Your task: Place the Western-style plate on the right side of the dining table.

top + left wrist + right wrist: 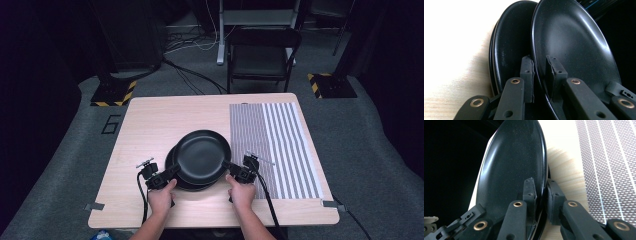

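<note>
You held the top plate (204,156) at lower centre of the frame, left tongs (169,175) and right tongs (234,171) each clamped on its rim above the stacked plates (172,170). Uneven lifting could tilt it and let it slip onto the surface (150,125).

Top black plate (203,156), round, glossy, shallow.
Lifted off 1 lower black plate (172,167), offset toward the far right.

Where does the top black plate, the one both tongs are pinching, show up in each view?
High view: top plate at table centre, over the lower plates.
Left gripper view: right of middle, rim between the jaws.
Right gripper view: centre-left.
Shared landmark: striped mat.
</note>
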